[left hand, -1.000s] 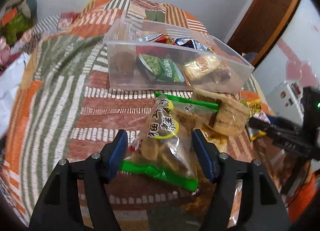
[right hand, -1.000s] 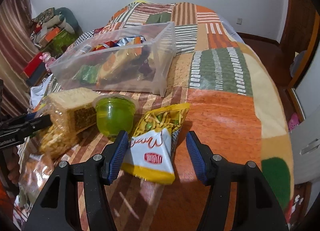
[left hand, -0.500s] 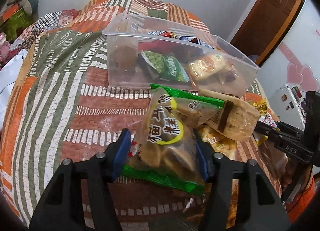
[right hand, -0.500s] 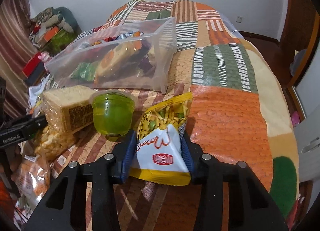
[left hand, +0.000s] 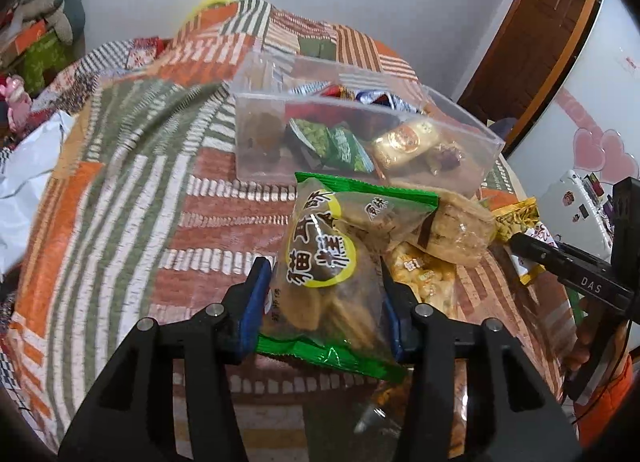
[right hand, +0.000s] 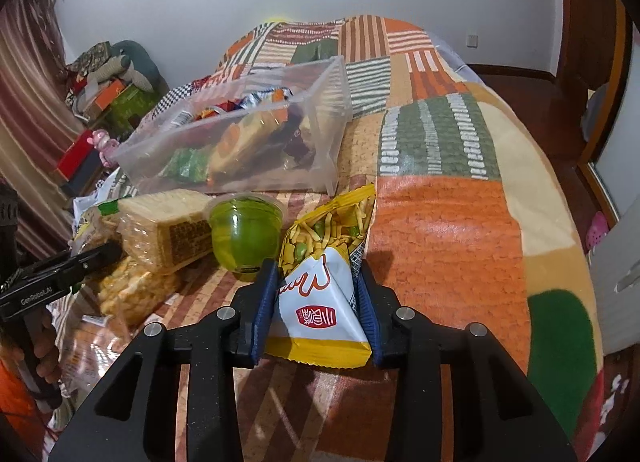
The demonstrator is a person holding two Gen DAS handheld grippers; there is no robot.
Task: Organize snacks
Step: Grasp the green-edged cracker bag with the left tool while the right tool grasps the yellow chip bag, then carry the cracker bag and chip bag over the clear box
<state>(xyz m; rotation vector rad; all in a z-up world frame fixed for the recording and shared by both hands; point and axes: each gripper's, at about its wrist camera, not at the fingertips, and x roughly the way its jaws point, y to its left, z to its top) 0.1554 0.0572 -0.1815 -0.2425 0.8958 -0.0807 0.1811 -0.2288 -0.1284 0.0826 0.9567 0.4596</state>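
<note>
While its jaws are closing, the left gripper (left hand: 322,298) presses both pads on the green-edged snack bag (left hand: 332,262). The right gripper (right hand: 318,298) clamps the yellow-white snack packet (right hand: 320,290). Both lie on the patchwork bedspread (right hand: 440,229), near the clear bin (left hand: 360,141).

Since a second ago, the green-edged bag (left hand: 332,274) is being closed on at lower centre, and the yellow-white packet (right hand: 320,302) has been clamped.
</note>
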